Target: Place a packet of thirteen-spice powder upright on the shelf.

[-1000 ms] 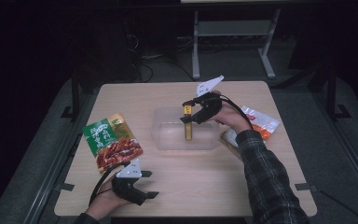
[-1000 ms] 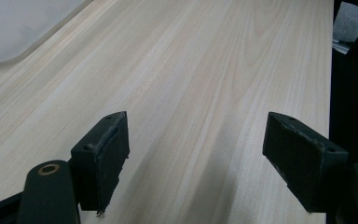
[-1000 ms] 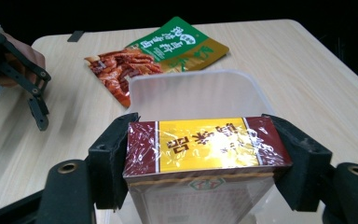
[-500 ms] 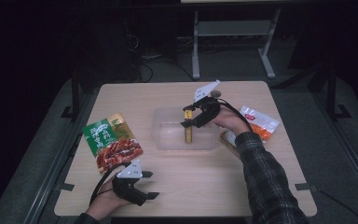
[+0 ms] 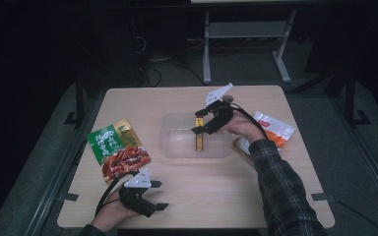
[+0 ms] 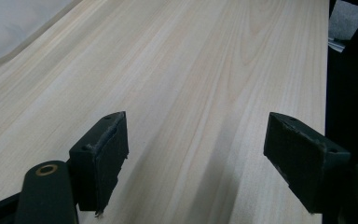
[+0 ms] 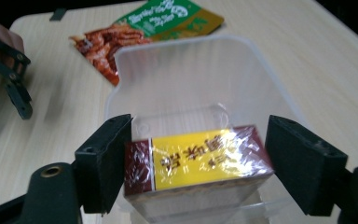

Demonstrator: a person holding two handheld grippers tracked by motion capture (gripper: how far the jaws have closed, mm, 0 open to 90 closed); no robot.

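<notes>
The right tool (image 7: 198,161) has just been opening around the yellow-and-maroon box (image 7: 198,163) — a gap shows at one pad, so the grip looks released. The box stands in the clear plastic tub (image 5: 177,142) mid-table. Best to lift straight up (jaws wide) so nothing tips it. The left tool (image 6: 196,158) rests open and empty near the snack pouch (image 5: 118,150).
</notes>
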